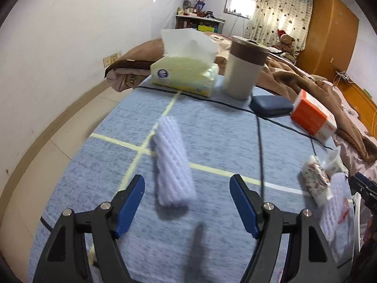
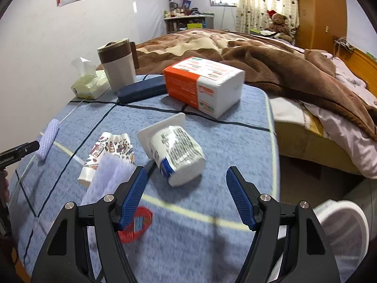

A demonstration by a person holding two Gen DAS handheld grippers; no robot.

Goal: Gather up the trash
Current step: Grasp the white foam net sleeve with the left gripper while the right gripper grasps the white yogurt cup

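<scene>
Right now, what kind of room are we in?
Most likely a bedroom: a bed with a rumpled brown blanket, a teddy bear at its far end, and a wooden wardrobe by the curtained window.

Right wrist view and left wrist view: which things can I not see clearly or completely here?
- White foam sleeve, right wrist view: its near end is hidden behind the right gripper.
- Red printed wrapper, right wrist view: partly covered by the same gripper's finger, print unreadable.
- White round object, right wrist view: blurred, cut by the lens edge; unidentifiable.
- Yogurt cup, left wrist view: small, blurred near the edge.
</scene>
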